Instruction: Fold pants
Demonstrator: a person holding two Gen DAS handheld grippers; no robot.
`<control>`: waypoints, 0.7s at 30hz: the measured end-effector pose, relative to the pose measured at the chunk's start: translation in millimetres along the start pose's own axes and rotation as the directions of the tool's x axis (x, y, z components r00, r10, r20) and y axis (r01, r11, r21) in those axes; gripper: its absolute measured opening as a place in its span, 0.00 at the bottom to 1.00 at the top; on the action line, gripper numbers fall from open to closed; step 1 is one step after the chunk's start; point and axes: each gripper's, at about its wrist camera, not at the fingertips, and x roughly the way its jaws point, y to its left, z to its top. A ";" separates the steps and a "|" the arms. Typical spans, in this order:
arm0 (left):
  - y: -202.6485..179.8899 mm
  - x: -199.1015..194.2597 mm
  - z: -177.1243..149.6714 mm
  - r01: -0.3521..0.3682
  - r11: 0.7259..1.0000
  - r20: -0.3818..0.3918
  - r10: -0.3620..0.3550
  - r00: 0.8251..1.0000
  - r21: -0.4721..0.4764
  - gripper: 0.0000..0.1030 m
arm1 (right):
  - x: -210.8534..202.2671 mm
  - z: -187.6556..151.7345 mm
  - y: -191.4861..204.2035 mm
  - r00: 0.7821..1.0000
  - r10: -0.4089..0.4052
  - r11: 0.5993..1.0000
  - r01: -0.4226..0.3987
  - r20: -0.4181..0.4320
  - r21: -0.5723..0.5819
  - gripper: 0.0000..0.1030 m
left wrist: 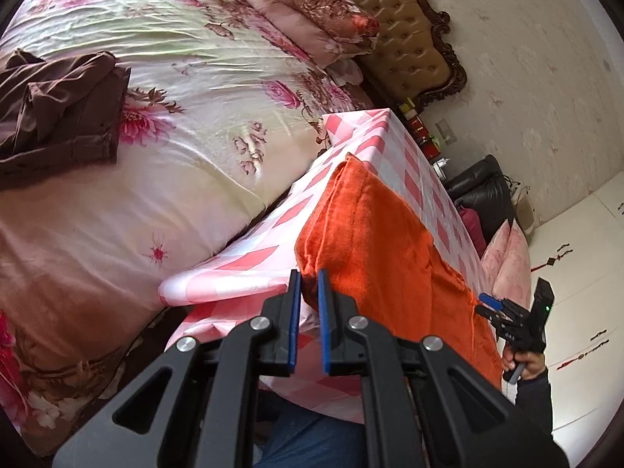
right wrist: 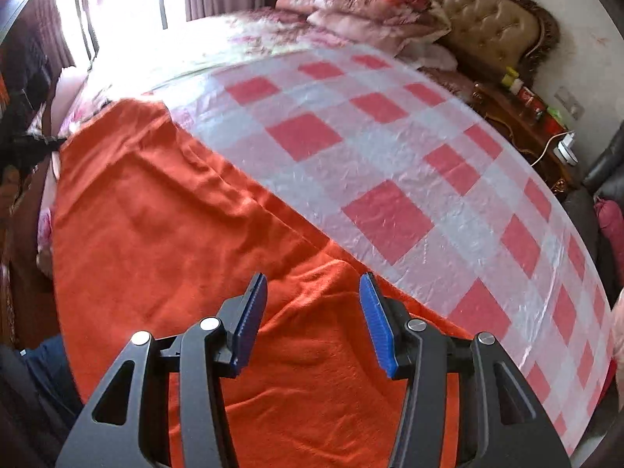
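Orange pants (left wrist: 382, 241) lie folded lengthwise on a table with a pink checked cloth (left wrist: 249, 257). My left gripper (left wrist: 309, 280) has its blue pads closed on the near corner of the pants at the table's edge. In the right wrist view the pants (right wrist: 167, 214) spread across the left part of the cloth (right wrist: 351, 156). My right gripper (right wrist: 314, 292) is open just above the pants, with nothing between its pads. The right gripper also shows in the left wrist view (left wrist: 487, 304), by the far edge of the pants.
A bed with a floral cover (left wrist: 175, 58) runs along the table's far side. A brown garment (left wrist: 58, 109) lies on it. Pillows (left wrist: 312, 11) and a tufted headboard (left wrist: 409, 31) are behind. A nightstand with bottles (right wrist: 534, 113) and a dark sofa (left wrist: 483, 191) stand at the right.
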 end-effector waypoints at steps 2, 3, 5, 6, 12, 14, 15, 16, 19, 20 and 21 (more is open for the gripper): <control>-1.5 -1.3 -0.3 0.000 1.000 0.004 0.000 1.000 0.005 0.08 | 4.8 5.3 -3.1 1.000 0.010 1.000 -0.010 0.003 0.013 0.48; -2.1 -1.4 -0.5 -0.001 1.000 0.005 0.001 1.000 0.006 0.08 | 8.5 6.9 -4.0 1.000 0.018 1.000 -0.018 -0.004 0.018 0.44; -2.2 -1.9 -0.6 0.000 1.000 0.006 0.000 1.000 0.003 0.08 | 17.7 7.1 -3.7 0.999 0.024 0.999 -0.023 -0.045 0.023 0.12; -2.5 -2.3 -0.6 0.000 1.000 0.007 0.000 1.000 0.003 0.08 | 17.0 6.8 -2.4 0.999 0.017 1.000 -0.016 -0.032 0.020 0.09; -3.1 -3.3 1.9 -0.005 1.000 0.014 0.005 1.000 0.004 0.08 | 9.5 7.4 -5.7 0.998 -0.037 0.998 0.035 0.042 0.054 0.01; -3.1 -4.8 3.4 -0.005 1.000 0.026 0.005 1.000 0.009 0.08 | 7.7 10.4 -11.8 0.997 -0.051 0.995 0.045 0.064 0.087 0.01; -2.2 -3.8 4.2 -0.009 1.000 0.024 0.009 1.000 0.007 0.08 | 10.7 11.0 -13.9 0.997 -0.044 0.995 0.038 0.056 0.094 0.01; -2.2 -2.2 3.7 -0.013 1.000 0.021 0.013 1.000 0.005 0.08 | 15.2 10.8 -13.6 0.998 -0.038 0.996 0.034 0.040 0.088 0.01; 0.6 -0.3 2.1 -0.019 1.000 0.012 0.019 1.000 0.007 0.08 | 21.6 9.1 -11.5 0.998 -0.059 0.994 0.057 0.022 0.092 0.01; 1.7 0.4 2.1 -0.018 1.000 0.009 0.018 1.000 0.005 0.08 | 20.3 10.3 -14.2 0.997 -0.072 0.991 0.069 0.025 0.114 0.02; 2.5 1.1 2.2 -0.018 1.000 0.006 0.018 1.000 0.004 0.08 | 16.9 12.3 -16.8 0.995 -0.098 0.986 0.092 0.033 0.138 0.04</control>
